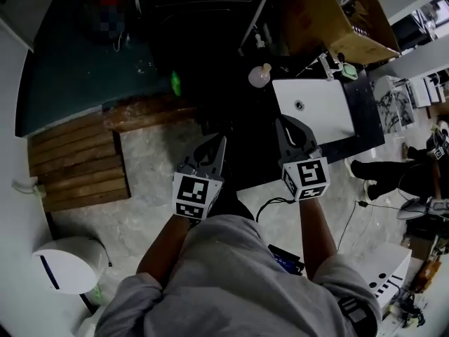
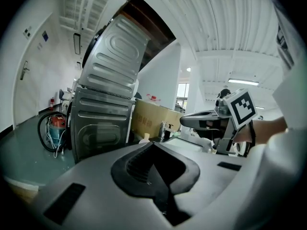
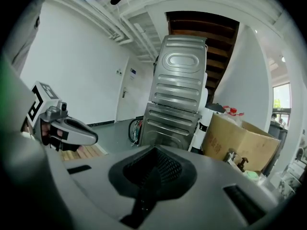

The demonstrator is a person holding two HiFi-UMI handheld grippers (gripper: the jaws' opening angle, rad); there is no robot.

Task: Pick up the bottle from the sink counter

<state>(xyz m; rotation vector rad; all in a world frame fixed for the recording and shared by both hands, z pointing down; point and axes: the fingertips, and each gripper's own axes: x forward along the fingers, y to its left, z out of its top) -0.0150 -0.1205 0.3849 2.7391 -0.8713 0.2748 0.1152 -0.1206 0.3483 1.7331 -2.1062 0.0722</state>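
A small pale bottle (image 1: 259,75) with a round cap stands on the dark sink counter (image 1: 365,104), just left of the white sink basin (image 1: 319,114). From the left gripper view the bottle (image 2: 145,138) shows small beyond the jaws. My left gripper (image 1: 222,140) hangs over the floor short of the counter, jaws together and empty. My right gripper (image 1: 282,120) reaches to the basin's near left corner, shut on nothing. Both sit nearer to me than the bottle. Each gripper view shows its own closed jaws, left (image 2: 152,145) and right (image 3: 154,150).
A large cardboard box (image 1: 337,20) sits behind the basin, with a faucet (image 1: 328,64) and a green item (image 1: 349,71) beside it. A metal machine (image 3: 177,104) stands left of the counter. Wooden slats (image 1: 77,163) and a white bin (image 1: 70,262) lie to my left.
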